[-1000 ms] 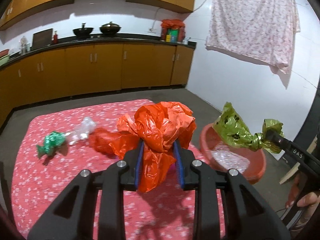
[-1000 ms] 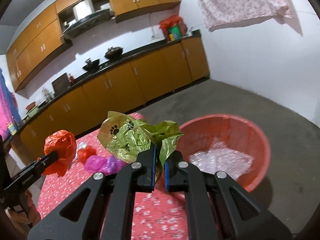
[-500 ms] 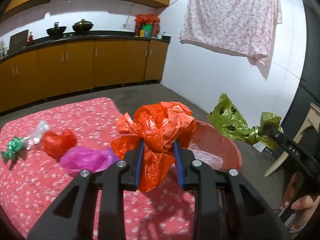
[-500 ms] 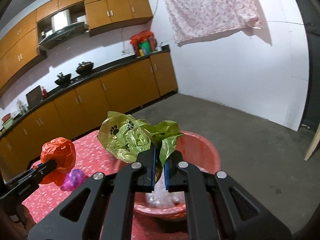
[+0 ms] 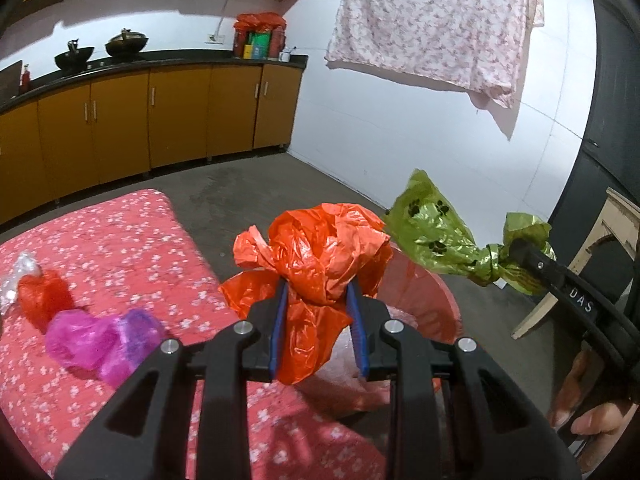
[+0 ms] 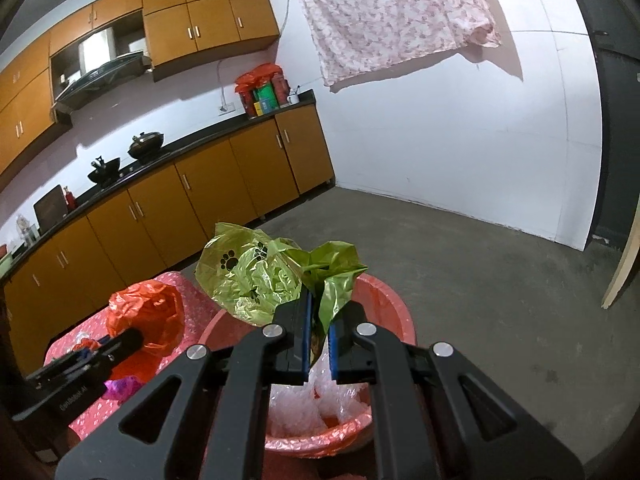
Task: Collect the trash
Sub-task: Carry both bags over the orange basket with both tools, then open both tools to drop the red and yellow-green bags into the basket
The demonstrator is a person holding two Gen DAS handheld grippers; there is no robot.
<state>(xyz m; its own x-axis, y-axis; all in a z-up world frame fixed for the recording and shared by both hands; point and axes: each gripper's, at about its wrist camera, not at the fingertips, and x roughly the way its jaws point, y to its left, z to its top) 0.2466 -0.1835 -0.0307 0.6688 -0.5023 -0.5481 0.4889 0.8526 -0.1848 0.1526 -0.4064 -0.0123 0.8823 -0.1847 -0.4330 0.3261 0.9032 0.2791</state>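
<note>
My left gripper [image 5: 318, 300] is shut on a crumpled orange plastic bag [image 5: 320, 256], held over the near rim of a red basin [image 5: 424, 300]. My right gripper [image 6: 319, 312] is shut on the knotted neck of a green paw-print bag [image 6: 248, 276], above the red basin [image 6: 392, 304] that holds clear plastic wrap [image 6: 316, 412]. In the left wrist view the green bag [image 5: 436, 240] hangs at the right on the right gripper [image 5: 516, 254]. In the right wrist view the orange bag [image 6: 152, 312] shows at the left. A magenta bag [image 5: 96, 344] and a small red bag [image 5: 42, 296] lie on the pink floral cloth [image 5: 120, 248].
Orange kitchen cabinets [image 5: 160, 120] with a black counter run along the far wall. A floral sheet [image 5: 436, 20] hangs on the white wall. Bare concrete floor [image 6: 480, 280] lies beyond the basin. A wooden board [image 5: 616, 232] leans at the right, near a person's hand [image 5: 592, 420].
Both grippers swung right with their bags, from over the cloth to over the basin. The green foil scrap left the left view, and the magenta bag came into it.
</note>
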